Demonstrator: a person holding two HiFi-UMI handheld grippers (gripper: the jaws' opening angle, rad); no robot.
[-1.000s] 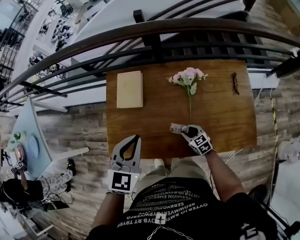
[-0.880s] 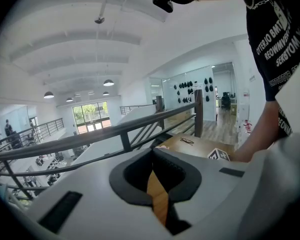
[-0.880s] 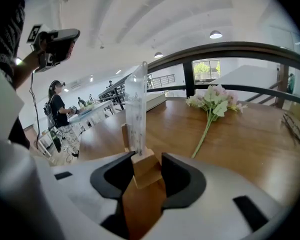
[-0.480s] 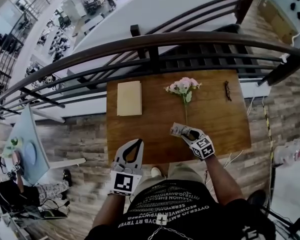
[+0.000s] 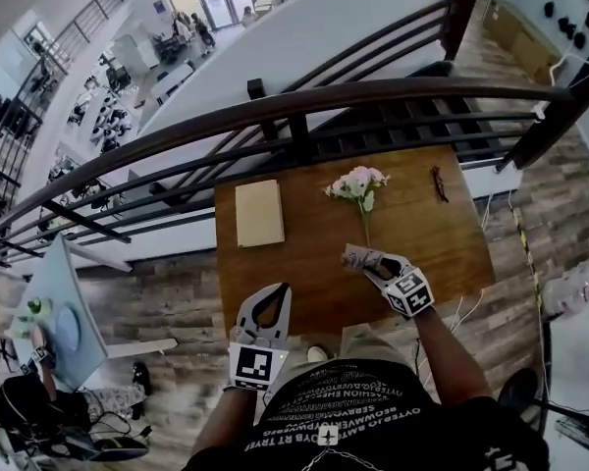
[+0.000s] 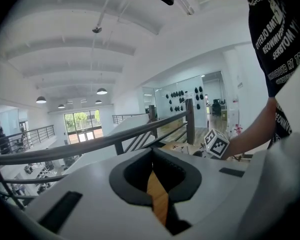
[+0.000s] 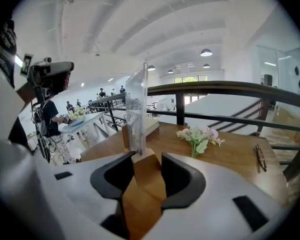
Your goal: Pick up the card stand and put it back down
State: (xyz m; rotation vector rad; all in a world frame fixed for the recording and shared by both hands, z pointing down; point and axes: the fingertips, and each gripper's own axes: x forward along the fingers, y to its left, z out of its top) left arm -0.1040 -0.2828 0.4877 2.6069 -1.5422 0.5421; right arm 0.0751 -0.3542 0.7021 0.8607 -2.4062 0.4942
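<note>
While the right gripper (image 7: 142, 170) clamps the card stand (image 7: 136, 104) by its wooden base above the table's (image 7: 230, 156) near right part, the stand looks light and stiff (its clear panel probably slippery and brittle), so the base suits gripping; the left gripper (image 6: 152, 179) is closed and empty.

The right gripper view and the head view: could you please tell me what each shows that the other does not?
Only the right gripper view shows the right gripper clamped on the card stand's wooden base, with its clear panel upright. Only the head view shows the left gripper, shut and empty, by the near edge of the wooden table. Both views show that table, the beige book, the pink flowers and the eyeglasses.
</note>
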